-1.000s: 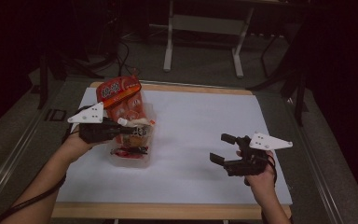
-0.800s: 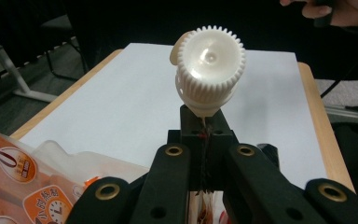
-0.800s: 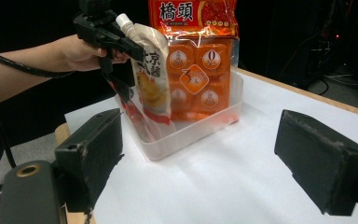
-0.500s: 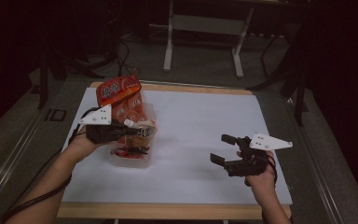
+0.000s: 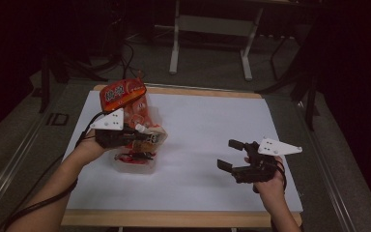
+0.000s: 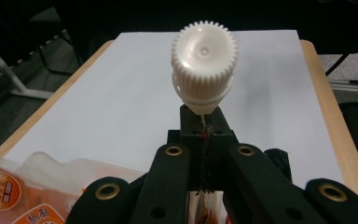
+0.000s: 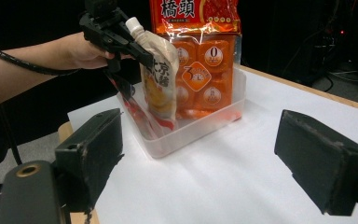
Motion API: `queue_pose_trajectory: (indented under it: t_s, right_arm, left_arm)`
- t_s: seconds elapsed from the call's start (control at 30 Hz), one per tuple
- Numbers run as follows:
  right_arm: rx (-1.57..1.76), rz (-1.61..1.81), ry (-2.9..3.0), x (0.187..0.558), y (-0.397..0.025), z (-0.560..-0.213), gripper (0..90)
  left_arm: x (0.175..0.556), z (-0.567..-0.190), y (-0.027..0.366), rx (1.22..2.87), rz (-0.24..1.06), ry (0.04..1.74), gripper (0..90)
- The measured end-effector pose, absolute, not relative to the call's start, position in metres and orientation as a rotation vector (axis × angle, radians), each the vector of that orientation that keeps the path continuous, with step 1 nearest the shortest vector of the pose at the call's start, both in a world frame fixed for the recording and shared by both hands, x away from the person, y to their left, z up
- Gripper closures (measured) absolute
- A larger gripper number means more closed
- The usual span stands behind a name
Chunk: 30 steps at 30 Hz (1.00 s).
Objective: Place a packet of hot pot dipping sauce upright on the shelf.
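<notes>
Gripping: left gripper (image 5: 142,137) was clamped tight on the spouted pouch (image 7: 161,79), pinching it just under the white screw cap (image 6: 204,65)
Pouch spot: hung upright over the clear plastic tub (image 5: 142,166), left side of the table, bottom edge down inside the tub
Tub contents: orange snack bag (image 5: 123,94) stood upright at the far end, right behind the pouch
Right gripper (image 5: 234,154): jaws spread wide, held nothing, hovered over the white sheet (image 5: 207,125) on the near right, well apart from the tub
Left hand (image 5: 84,150): came in from the near left, cable trailing off the table edge
</notes>
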State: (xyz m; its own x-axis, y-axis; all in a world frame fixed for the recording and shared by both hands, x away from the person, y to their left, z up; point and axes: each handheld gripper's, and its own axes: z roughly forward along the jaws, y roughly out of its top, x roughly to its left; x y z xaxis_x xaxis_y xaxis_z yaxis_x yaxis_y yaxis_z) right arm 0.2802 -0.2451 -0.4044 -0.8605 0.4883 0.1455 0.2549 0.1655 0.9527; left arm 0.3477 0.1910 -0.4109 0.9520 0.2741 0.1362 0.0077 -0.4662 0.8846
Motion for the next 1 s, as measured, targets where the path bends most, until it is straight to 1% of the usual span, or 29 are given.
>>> queue_pose_trajectory:
  t_s: [0.07, 0.2, 0.23, 0.33, 0.43, 0.63, 0.77, 0.83, 0.87, 0.9, 0.93, 1.0]
  right_arm:
    - [0.727, 1.773, 2.241, 0.280, -0.246, -0.404, 15.0]
    - [0.733, 1.772, 2.240, 0.281, -0.246, -0.405, 15.0]
    - [0.734, 1.772, 2.239, 0.281, -0.246, -0.405, 15.0]
    - [0.733, 1.774, 2.246, 0.281, -0.246, -0.406, 15.0]
    - [0.734, 1.773, 2.250, 0.281, -0.245, -0.407, 15.0]
    - [0.734, 1.772, 2.257, 0.282, -0.244, -0.408, 15.1]
    - [0.736, 1.769, 2.260, 0.282, -0.244, -0.408, 15.1]
    - [0.739, 1.770, 2.260, 0.283, -0.243, -0.408, 15.0]
    - [0.739, 1.771, 2.260, 0.283, -0.243, -0.408, 15.0]
    - [0.740, 1.771, 2.261, 0.283, -0.243, -0.408, 15.0]
    - [0.738, 1.770, 2.260, 0.283, -0.243, -0.408, 15.0]
    - [0.737, 1.770, 2.259, 0.283, -0.243, -0.408, 15.0]
  left_arm:
    - [0.348, -0.410, 0.190, 2.039, 0.338, 0.198, 89.8]
    - [0.348, -0.410, 0.188, 2.035, 0.340, 0.186, 89.8]
    - [0.347, -0.410, 0.186, 2.029, 0.393, 0.166, 89.8]
    - [0.347, -0.412, 0.186, 2.014, 0.349, 0.158, 89.8]
    - [0.348, -0.416, 0.190, 2.009, 0.335, 0.171, 89.9]
    - [0.345, -0.438, 0.190, 2.149, 0.292, 0.192, 89.7]
    - [0.345, -0.446, 0.203, 2.093, 0.267, 0.241, 89.1]
    - [0.346, -0.449, 0.208, 2.067, 0.232, 0.277, 87.4]
    - [0.345, -0.450, 0.210, 2.050, 0.215, 0.296, 85.0]
    - [0.345, -0.450, 0.213, 2.030, 0.222, 0.318, 79.6]
    - [0.344, -0.450, 0.215, 2.009, 0.212, 0.328, 76.2]
    - [0.342, -0.448, 0.217, 1.998, 0.227, 0.342, 72.1]
